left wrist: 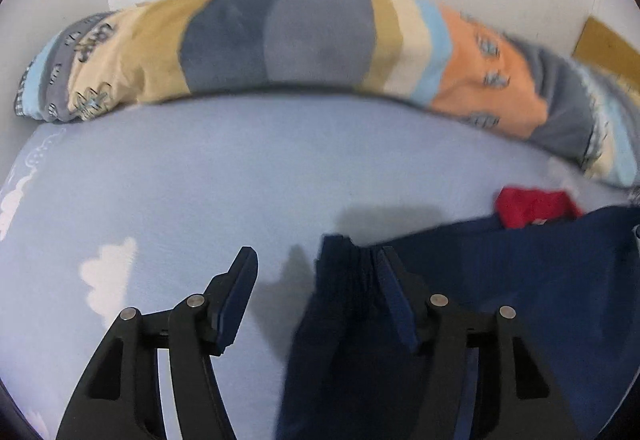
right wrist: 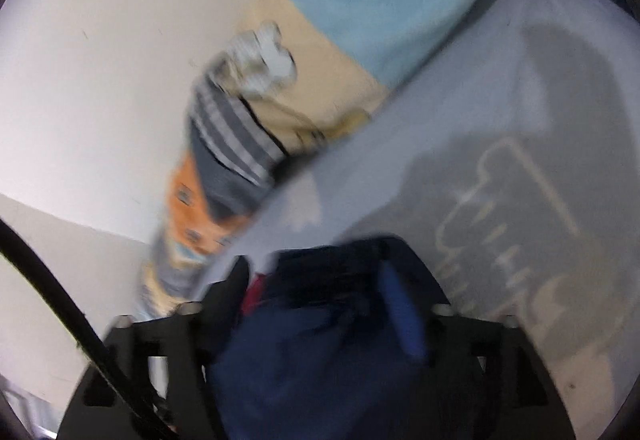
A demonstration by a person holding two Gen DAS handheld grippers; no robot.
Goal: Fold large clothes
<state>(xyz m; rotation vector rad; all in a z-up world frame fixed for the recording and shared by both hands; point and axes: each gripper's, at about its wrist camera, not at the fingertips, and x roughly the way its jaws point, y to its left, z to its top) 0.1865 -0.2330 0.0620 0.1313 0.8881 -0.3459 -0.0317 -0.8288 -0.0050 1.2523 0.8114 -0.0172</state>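
Navy knitted garment (left wrist: 500,300) drapes against my left gripper's (left wrist: 316,294) right finger, jaws apart, released to lie flat on the pale blue bedsheet (left wrist: 240,180). My right gripper (right wrist: 320,288) also stands wide, cloth bunched loosely between its fingers.

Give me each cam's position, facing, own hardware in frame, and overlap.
Left wrist: on left gripper, looking down across the light blue sheet toward the patchwork quilt by the wall; jaws open, navy garment between them.
Right wrist: on right gripper, view rolled; same garment between its jaws.
Shared: garment, sheet, quilt.
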